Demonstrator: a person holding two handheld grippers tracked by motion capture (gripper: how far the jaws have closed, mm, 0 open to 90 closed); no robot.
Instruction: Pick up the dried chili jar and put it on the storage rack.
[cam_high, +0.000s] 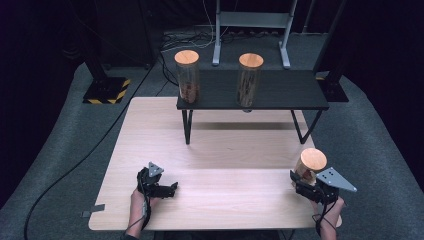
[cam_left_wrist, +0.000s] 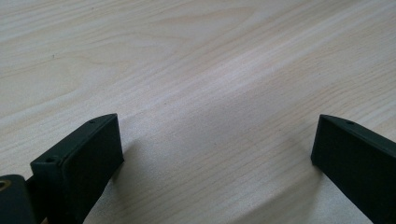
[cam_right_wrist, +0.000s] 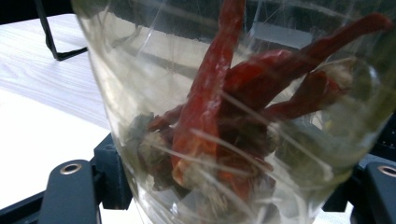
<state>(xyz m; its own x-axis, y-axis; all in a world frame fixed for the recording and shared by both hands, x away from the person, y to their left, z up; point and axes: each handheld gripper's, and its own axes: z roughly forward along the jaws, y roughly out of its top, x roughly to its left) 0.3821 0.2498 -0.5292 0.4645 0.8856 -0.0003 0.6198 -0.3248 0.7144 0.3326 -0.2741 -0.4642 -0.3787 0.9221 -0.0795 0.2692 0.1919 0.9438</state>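
At the table's front right, my right gripper is shut on a clear glass jar with a wooden lid. In the right gripper view the jar holds several dried red chillies, and the black jaws press on its sides low down. Two more wooden-lidded jars stand on the black shelf: one to the left, one near the middle. My left gripper rests at the front left of the wooden table. Its jaws stand wide apart over bare wood, as the left gripper view shows.
The low black shelf on thin metal legs spans the table's far side. Behind it stand a grey metal stand and cables on the floor. A yellow-and-black striped base lies off the table's far left.
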